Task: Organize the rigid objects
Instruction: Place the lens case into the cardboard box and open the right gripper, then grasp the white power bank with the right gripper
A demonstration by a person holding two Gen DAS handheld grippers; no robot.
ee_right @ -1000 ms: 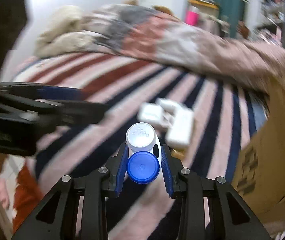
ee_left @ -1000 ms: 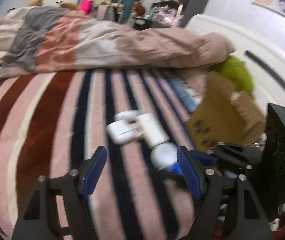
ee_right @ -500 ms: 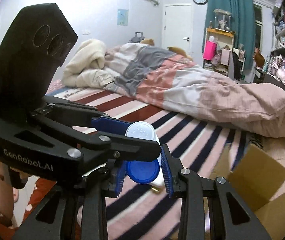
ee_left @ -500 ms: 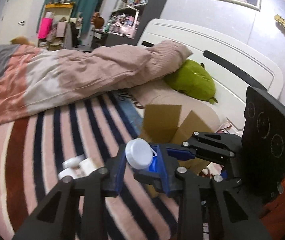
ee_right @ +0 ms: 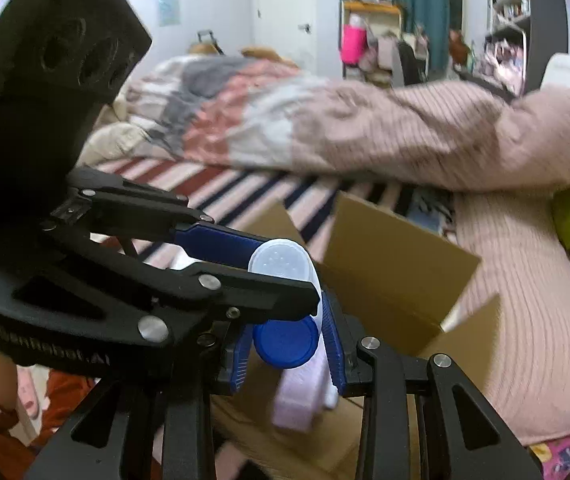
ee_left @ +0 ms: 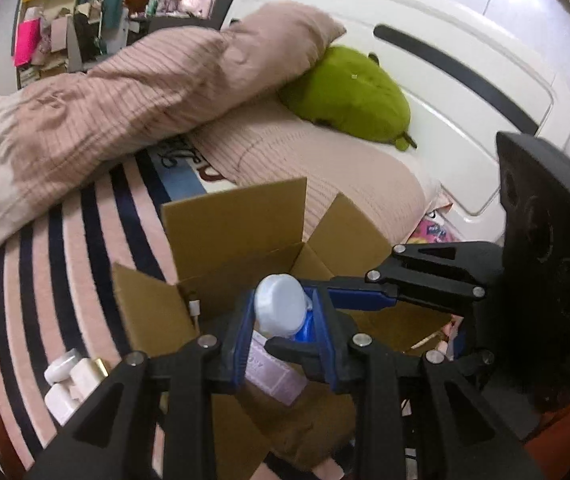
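Carrying a white bottle (ee_left: 281,307) with a pale round cap and a blue end, you hold it above the open cardboard box (ee_left: 237,216) on the striped bed (ee_left: 45,248). Your left gripper (ee_left: 283,322) clamps the capped end; your right gripper (ee_right: 287,346) clamps the blue end. Next, likely, lower it between the flaps and release. Small white containers (ee_left: 69,380) lie just beside the box.

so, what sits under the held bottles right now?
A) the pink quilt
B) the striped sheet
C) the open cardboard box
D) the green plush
C: in the left wrist view the white-capped bottle and the blue-capped bottle, clamped by the left gripper and the right gripper, hang over the open cardboard box.
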